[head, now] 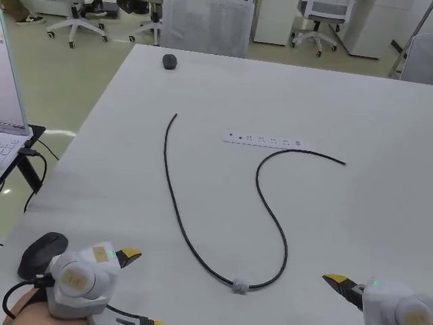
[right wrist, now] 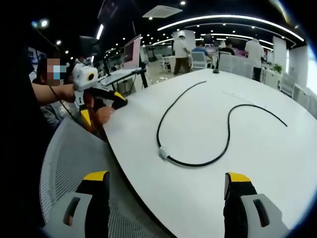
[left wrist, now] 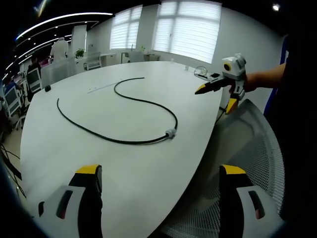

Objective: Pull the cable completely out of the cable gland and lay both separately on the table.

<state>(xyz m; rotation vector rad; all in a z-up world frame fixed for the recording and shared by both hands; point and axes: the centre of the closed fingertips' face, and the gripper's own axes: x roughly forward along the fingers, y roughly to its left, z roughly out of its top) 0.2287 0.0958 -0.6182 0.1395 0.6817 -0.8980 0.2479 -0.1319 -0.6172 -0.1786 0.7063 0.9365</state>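
The thin black cable (head: 177, 217) snakes in loose curves across the white table (head: 352, 217), with the small grey cable gland (head: 239, 286) threaded on its near bend, midway between the two grippers. The left gripper (left wrist: 161, 173) and right gripper (right wrist: 167, 178) both hang off the near edge, jaws wide and empty. The cable looks light and limp, the gland hard and probably slick, so I would pinch the gland with one gripper and the cable just beside it with the other.
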